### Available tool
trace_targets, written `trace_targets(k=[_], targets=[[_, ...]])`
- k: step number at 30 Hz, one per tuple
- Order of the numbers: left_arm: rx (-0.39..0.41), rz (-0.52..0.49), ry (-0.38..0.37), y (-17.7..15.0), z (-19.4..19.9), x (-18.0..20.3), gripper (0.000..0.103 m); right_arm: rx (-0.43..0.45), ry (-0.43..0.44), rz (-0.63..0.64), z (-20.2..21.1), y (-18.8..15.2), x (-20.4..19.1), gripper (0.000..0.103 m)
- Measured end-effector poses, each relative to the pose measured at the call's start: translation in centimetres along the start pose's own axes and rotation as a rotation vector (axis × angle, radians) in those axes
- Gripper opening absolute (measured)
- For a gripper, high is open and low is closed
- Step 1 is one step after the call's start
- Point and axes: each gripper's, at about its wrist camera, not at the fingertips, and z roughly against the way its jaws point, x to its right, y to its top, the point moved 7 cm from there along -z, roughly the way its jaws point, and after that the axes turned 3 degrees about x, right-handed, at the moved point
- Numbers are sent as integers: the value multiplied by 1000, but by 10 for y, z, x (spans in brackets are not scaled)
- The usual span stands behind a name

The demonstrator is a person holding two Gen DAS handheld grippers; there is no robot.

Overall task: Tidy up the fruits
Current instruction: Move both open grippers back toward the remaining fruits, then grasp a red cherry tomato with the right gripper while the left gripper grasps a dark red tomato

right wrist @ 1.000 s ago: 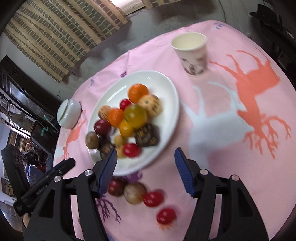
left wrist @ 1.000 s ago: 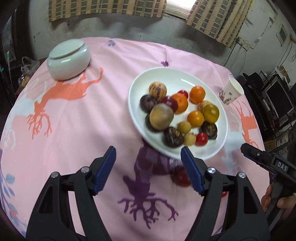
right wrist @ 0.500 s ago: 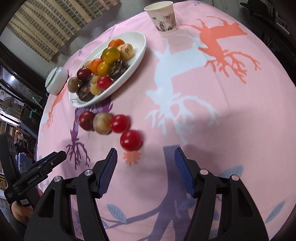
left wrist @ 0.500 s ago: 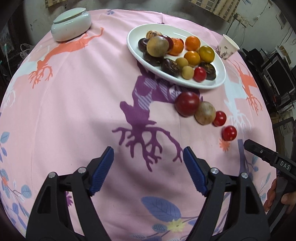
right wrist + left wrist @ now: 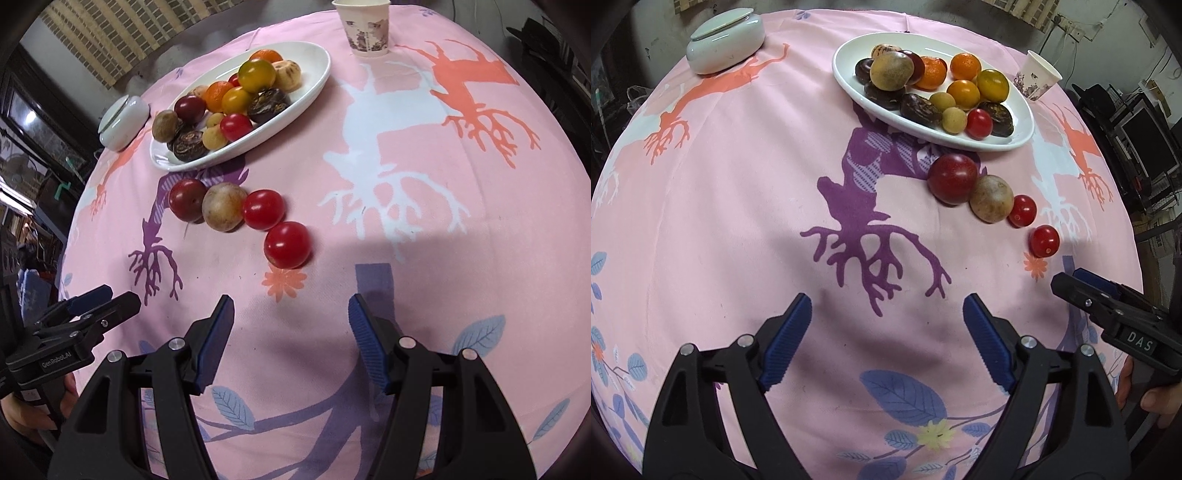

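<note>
Fruits (image 5: 238,205): four lie in a row on the bench (image 5: 738,206) beside the full plate (image 5: 1019,140), so I hover left tool (image 5: 886,341), just widened, & right tool (image 5: 290,332), both spread & empty, short of them.

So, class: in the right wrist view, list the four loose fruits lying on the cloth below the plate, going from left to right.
Dark red plum → tan round fruit → red cherry tomato → second red cherry tomato, the one lying nearest the camera.
</note>
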Motion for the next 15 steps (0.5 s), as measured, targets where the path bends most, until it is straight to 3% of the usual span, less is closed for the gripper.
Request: trace_targets(k=[15], targets=[[-23,37,13,4,-13,-16,87,12,-102,131,-31,26,-16,65]])
